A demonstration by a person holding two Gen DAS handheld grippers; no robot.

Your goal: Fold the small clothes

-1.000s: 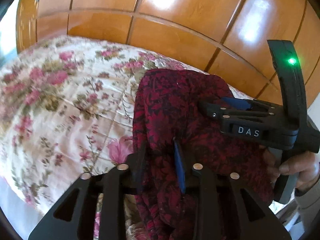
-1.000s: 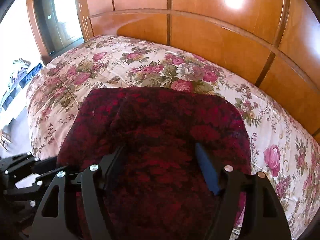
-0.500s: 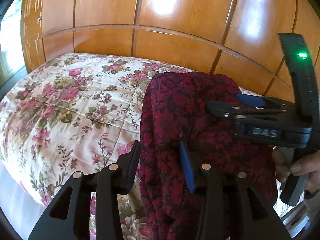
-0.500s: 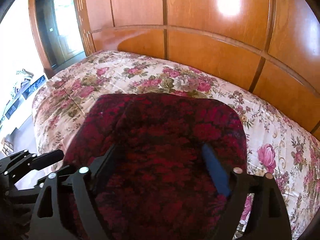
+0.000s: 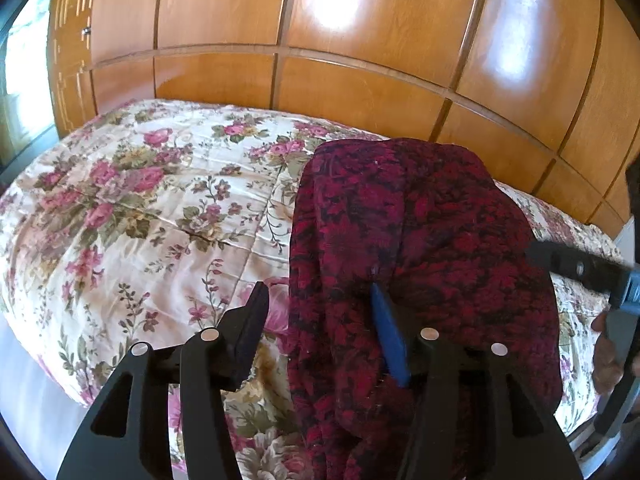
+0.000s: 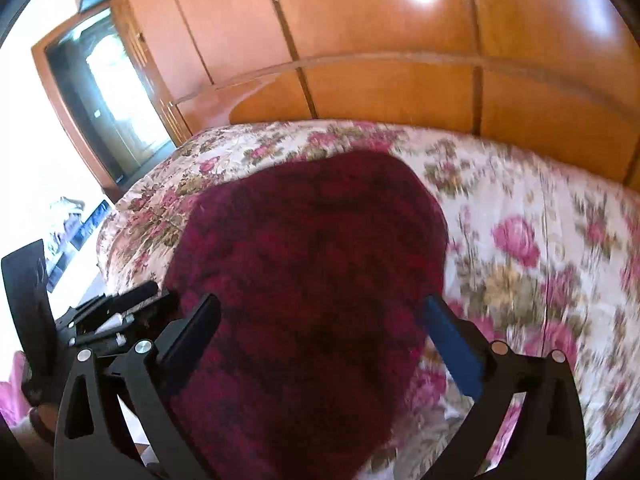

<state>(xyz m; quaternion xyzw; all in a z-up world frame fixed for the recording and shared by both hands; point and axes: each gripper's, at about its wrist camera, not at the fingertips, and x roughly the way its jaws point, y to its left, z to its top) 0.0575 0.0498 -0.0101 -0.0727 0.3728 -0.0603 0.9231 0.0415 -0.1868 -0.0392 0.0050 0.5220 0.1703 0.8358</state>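
The dark red patterned knit garment [image 5: 420, 248] is lying bunched, looking partly folded, on the floral quilted bed [image 5: 132, 216] below the wooden wall panelling [image 5: 360, 88]. The left gripper [image 5: 320, 332] and right gripper [image 6: 320, 332] are both hovering over it with fingers apart, gripping nothing, so squaring up is probably remaining

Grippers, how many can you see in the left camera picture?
2. The left gripper is at the bottom, over the red garment; the right gripper pokes in at the right edge.
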